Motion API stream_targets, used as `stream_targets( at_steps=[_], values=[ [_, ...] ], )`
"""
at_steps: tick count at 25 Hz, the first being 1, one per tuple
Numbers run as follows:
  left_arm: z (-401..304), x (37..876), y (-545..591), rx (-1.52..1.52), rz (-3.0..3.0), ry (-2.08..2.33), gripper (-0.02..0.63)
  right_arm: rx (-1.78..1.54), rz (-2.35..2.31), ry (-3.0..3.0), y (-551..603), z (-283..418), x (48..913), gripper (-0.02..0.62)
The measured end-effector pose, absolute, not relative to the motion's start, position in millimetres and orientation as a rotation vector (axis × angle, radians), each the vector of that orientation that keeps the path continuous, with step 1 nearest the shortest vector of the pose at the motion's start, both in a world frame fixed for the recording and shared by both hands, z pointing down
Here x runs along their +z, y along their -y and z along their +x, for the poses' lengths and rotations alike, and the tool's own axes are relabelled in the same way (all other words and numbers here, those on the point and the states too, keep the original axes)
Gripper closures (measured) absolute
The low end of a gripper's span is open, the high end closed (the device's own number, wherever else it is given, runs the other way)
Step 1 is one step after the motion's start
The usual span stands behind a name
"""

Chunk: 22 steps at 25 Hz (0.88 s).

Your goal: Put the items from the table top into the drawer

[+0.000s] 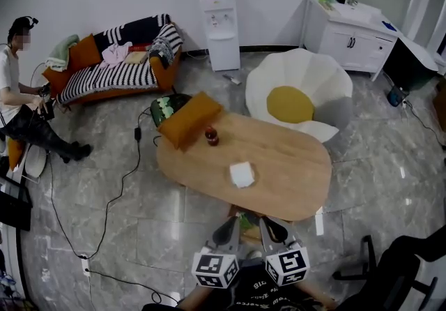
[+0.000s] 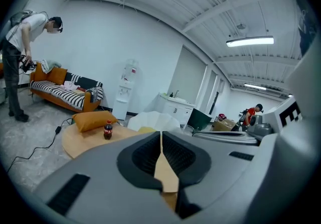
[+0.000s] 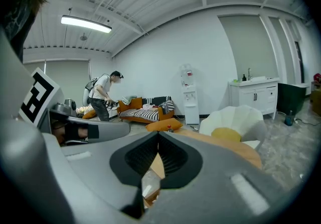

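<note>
This looks like a living room set up inside a big work hall. There is a striped sofa point(image 1: 115, 72) with cushions, a soft chair shaped like a flower point(image 1: 300, 90), and an oval wooden table point(image 1: 286, 177) in the middle. A water cooler point(image 1: 221, 31) stands by the white wall. A white cupboard with a sink point(image 1: 350, 36) sits in the corner. The floor point(image 1: 390, 163) is hard grey tile with long black cables point(image 1: 106, 208) lying on it. Long tube lights point(image 2: 250, 41) hang under a bare white ceiling. A person point(image 1: 14, 86) holding gear is near the sofa.

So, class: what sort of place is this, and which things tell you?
Probably a lounge area in an office: a striped sofa, a water dispenser and an oval table.
</note>
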<state>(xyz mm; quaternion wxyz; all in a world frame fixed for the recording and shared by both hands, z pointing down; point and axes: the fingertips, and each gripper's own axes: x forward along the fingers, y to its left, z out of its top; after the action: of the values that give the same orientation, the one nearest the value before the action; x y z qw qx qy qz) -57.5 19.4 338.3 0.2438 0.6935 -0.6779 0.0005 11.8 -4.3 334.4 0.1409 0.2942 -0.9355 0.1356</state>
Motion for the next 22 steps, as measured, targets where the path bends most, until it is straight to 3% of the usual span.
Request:
stream_targets(
  at_steps=[22],
  values=[
    [-129, 361, 64, 0.127, 2.080, 1.521, 0.585, 0.509, 1.137, 2.536, 81, -74, 351, 0.589]
  ],
)
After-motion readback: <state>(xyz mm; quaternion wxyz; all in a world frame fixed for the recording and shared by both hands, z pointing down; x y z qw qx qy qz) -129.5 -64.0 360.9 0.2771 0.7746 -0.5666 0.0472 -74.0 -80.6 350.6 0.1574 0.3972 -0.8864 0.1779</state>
